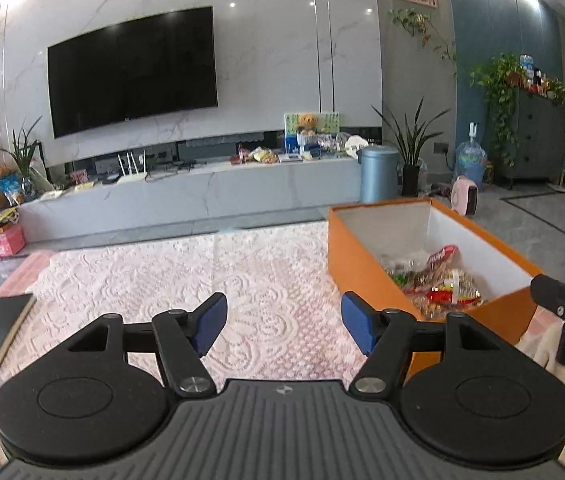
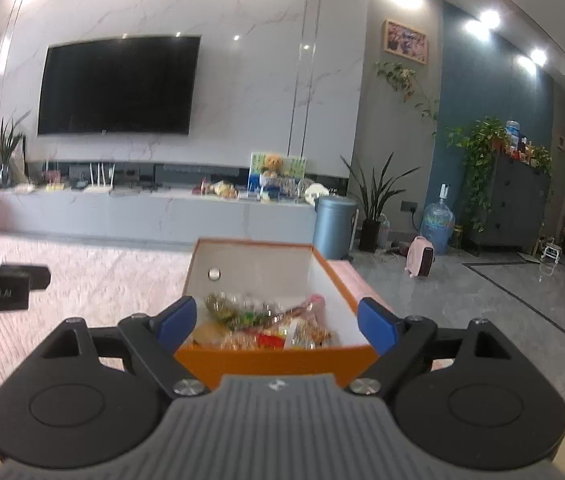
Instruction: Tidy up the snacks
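Note:
An orange box (image 1: pixel 356 260) with white inner walls sits on the pink patterned rug (image 1: pixel 186 280), right of centre in the left wrist view. Several wrapped snacks (image 1: pixel 438 280) lie in its near end. My left gripper (image 1: pixel 284 322) hangs open over the bare rug, just left of the box, with nothing between its blue pads. In the right wrist view the same orange box (image 2: pixel 270 358) lies straight ahead with the snacks (image 2: pixel 266 324) inside. My right gripper (image 2: pixel 276 322) is open, its blue pads standing on either side of the box's near end, holding nothing.
A dark notebook (image 1: pixel 0 328) with a pen lies on the rug's left edge. Behind run a long grey TV bench (image 1: pixel 202 196), a blue bin (image 1: pixel 378 172), a potted plant (image 1: pixel 412 148) and a pink heater (image 1: pixel 464 196). Grey tiled floor (image 2: pixel 482 300) stretches to the right.

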`<control>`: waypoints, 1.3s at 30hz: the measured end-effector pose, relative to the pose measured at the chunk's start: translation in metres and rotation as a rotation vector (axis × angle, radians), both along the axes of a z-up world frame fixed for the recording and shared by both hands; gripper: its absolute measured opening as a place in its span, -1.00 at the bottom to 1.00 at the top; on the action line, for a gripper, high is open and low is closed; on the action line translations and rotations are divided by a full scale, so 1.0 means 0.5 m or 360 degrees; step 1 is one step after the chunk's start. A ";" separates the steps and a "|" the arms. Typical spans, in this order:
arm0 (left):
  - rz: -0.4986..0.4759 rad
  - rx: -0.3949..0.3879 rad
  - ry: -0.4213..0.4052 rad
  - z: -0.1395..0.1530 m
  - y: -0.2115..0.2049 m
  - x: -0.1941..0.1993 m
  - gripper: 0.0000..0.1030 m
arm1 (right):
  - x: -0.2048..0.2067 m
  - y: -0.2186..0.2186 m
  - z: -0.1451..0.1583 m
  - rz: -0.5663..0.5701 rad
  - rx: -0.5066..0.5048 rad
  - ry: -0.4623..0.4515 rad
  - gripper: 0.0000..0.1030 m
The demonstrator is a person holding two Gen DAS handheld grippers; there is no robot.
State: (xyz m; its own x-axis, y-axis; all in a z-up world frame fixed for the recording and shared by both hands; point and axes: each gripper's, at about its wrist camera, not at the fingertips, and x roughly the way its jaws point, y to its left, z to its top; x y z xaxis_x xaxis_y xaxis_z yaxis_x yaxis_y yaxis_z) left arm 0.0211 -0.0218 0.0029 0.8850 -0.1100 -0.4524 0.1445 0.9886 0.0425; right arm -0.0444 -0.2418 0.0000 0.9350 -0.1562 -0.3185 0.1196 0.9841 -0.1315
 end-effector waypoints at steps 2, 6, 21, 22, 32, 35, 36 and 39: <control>-0.0007 0.0000 0.0028 -0.015 -0.004 -0.001 0.56 | 0.001 0.002 -0.017 -0.0003 -0.0037 0.0006 0.68; -0.0029 0.0025 0.0103 -0.040 -0.009 0.002 0.56 | 0.009 -0.015 -0.044 -0.0027 0.0040 0.0039 0.68; -0.0011 0.0100 0.0142 -0.067 -0.016 -0.016 0.56 | 0.023 -0.031 -0.070 -0.0070 0.0140 0.0042 0.68; -0.0010 0.0100 0.0141 -0.066 -0.015 -0.019 0.56 | 0.023 -0.031 -0.071 -0.0071 0.0141 0.0041 0.68; -0.0001 0.0095 0.0133 -0.054 -0.012 -0.024 0.56 | 0.018 -0.031 -0.073 -0.0082 0.0148 0.0028 0.69; -0.0001 0.0095 0.0135 -0.054 -0.012 -0.024 0.56 | 0.020 -0.031 -0.073 -0.0081 0.0148 0.0026 0.69; -0.0002 0.0094 0.0136 -0.055 -0.012 -0.024 0.56 | 0.020 -0.030 -0.073 -0.0082 0.0149 0.0027 0.69; -0.0001 0.0092 0.0137 -0.053 -0.012 -0.025 0.56 | 0.020 -0.031 -0.073 -0.0084 0.0156 0.0029 0.69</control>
